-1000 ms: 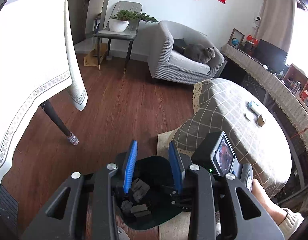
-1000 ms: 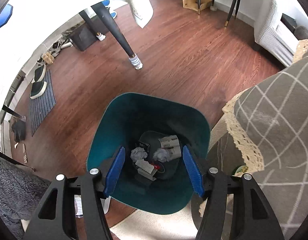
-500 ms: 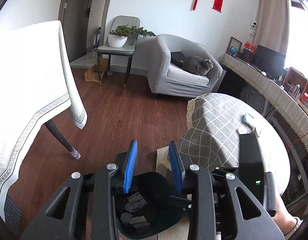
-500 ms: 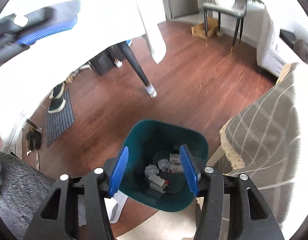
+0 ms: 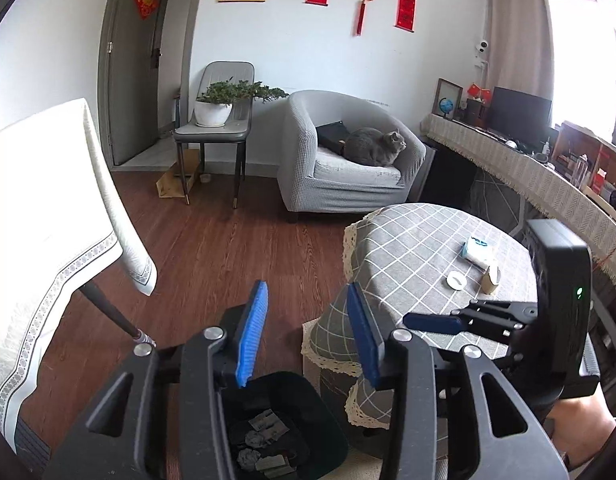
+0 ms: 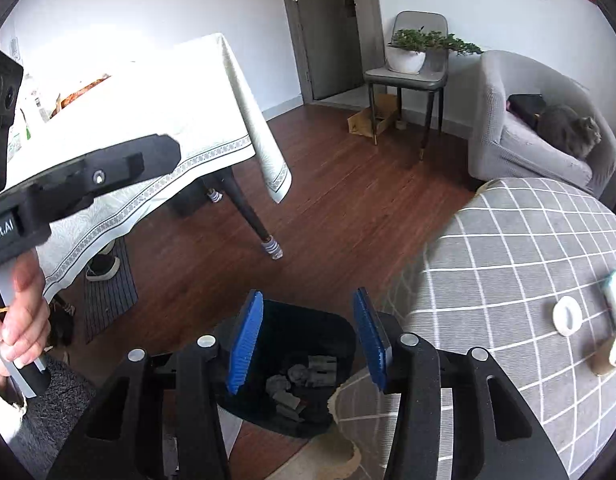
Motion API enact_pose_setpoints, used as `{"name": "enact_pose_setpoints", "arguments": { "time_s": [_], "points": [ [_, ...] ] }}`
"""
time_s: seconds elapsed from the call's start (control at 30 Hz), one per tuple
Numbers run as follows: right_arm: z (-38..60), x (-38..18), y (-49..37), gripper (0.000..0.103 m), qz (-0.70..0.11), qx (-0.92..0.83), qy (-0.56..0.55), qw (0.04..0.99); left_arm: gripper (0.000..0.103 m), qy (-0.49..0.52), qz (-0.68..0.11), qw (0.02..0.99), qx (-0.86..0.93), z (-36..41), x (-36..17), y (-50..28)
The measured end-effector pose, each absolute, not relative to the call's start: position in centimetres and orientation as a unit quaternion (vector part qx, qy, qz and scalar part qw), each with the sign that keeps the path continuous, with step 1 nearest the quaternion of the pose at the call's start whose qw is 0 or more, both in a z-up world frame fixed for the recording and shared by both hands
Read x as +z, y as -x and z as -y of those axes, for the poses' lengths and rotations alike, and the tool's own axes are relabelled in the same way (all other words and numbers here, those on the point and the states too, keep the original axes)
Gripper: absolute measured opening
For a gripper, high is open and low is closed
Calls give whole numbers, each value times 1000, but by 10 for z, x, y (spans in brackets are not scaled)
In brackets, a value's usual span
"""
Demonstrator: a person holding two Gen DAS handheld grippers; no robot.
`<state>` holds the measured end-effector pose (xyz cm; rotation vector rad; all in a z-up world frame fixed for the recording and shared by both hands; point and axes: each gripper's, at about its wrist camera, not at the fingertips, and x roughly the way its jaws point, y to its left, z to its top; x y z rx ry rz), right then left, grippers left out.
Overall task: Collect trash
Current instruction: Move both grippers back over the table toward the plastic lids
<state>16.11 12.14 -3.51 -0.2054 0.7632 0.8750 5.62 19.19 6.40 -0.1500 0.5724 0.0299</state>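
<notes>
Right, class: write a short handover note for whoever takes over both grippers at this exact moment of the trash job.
Left gripper: open, empty, above the bin.
Right gripper: open, empty, also over the bin.
Bin: on the floor beside the checked table, with crumpled paper and small boxes inside.
Done: some trash is already binned.
Left: on the table a packet, a white lid and a cardboard tube lie close together; they look like the next pickups.

Floor (image 5: 196,248) glossy dark wood planks. Round table (image 5: 420,240) under grey checked cloth, lace trim. Bin (image 6: 308,360) dark teal smooth plastic, crumpled paper (image 6: 296,374) inside. Left gripper (image 5: 306,334) and right gripper (image 6: 308,338) matt black plastic, ribbed blue pads. Armchair (image 5: 304,160) grey woven fabric.
</notes>
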Motion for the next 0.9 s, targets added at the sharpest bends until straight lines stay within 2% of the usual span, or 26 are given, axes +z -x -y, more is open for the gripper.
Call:
{"name": "enact_pose_setpoints", "arguments": {
  "time_s": [0.07, 0.67, 0.9],
  "points": [
    [-111, -31, -166, 48, -353, 403, 97, 839, 49, 77, -283, 956, 10, -186, 63, -64],
    [8, -4, -220, 48, -338, 315, 108, 880, 60, 48, -324, 943, -55, -93, 41, -136],
    [50, -6, -242, 51, -344, 289, 112, 886, 60, 34, -348, 933, -80, -55, 26, -163]
  ]
}}
